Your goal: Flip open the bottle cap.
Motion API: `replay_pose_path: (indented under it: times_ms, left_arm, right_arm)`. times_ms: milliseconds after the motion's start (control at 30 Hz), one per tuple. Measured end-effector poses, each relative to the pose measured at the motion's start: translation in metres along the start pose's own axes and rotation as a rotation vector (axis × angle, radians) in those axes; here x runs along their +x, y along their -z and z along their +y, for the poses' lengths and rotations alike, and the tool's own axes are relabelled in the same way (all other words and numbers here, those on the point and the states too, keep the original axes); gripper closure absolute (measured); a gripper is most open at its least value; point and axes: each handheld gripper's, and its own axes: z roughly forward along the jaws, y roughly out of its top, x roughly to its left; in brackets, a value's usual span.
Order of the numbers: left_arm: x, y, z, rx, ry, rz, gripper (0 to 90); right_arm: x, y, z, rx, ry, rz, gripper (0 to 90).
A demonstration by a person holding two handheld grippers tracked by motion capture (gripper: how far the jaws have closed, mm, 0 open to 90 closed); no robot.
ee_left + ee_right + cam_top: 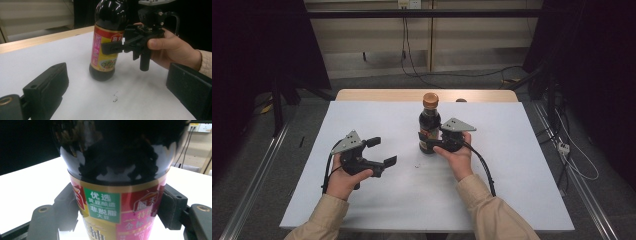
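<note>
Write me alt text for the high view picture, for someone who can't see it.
A person's right gripper has its jaws around a dark glass sauce bottle with a brown cap and colourful label, standing upright on a white table. Their left gripper hangs open and empty off to the bottle's left, above the table. Both beige sleeves enter from the bottom edge.

The high camera looked forward and down from above the person's side, taking in the whole white worktop (512,165). The left gripper's camera sat low over that worktop, facing across it at the soy sauce bottle (106,45) from nearby. The right gripper's camera pressed close against the same bottle's label. All three shared the bottle.
</note>
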Motion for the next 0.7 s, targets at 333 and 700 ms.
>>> replay_pose_path:
  times_ms: [333, 700]
  left_arm:
    - [0.004, -0.011, 0.018, -0.012, 0.002, 0.008, 4.9]
    - [0.007, -0.028, 0.043, 0.002, -0.042, -0.019, 16.3]
  right_arm:
    - [0.002, 0.000, -0.001, -0.004, 0.012, -0.025, 30.1]
    - [0.002, 0.000, -0.002, -0.012, 0.006, -0.018, 30.0]
